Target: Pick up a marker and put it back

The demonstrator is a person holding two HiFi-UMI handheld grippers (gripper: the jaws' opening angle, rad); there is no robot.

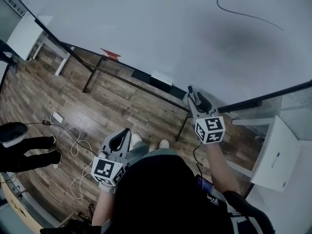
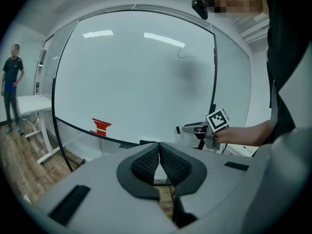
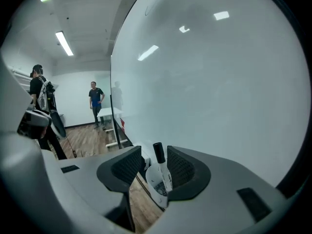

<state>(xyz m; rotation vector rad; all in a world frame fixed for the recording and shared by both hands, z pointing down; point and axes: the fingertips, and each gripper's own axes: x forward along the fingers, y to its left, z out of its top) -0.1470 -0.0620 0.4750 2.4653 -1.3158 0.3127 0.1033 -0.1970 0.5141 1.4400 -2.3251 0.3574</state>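
Note:
A marker with a black cap (image 3: 159,154) and white body stands upright in a small white cup (image 3: 152,181) at the foot of the whiteboard (image 3: 209,82). My right gripper (image 3: 154,151) is open around it, with the marker close to the right pad and a gap on the left. In the head view the right gripper (image 1: 193,97) points at the board's lower edge, and the marker's dark cap (image 1: 190,88) shows at its tip. My left gripper (image 2: 159,148) is shut on nothing and hangs low near my waist (image 1: 124,134).
The whiteboard (image 1: 146,28) bears a thin blue line (image 1: 243,13). On its ledge lie a white block (image 1: 161,78) and a red thing (image 1: 110,54). White tables (image 1: 24,33) (image 1: 275,155) stand on either side. A person's legs (image 1: 29,152) and a white cable (image 1: 74,145) are on the wooden floor.

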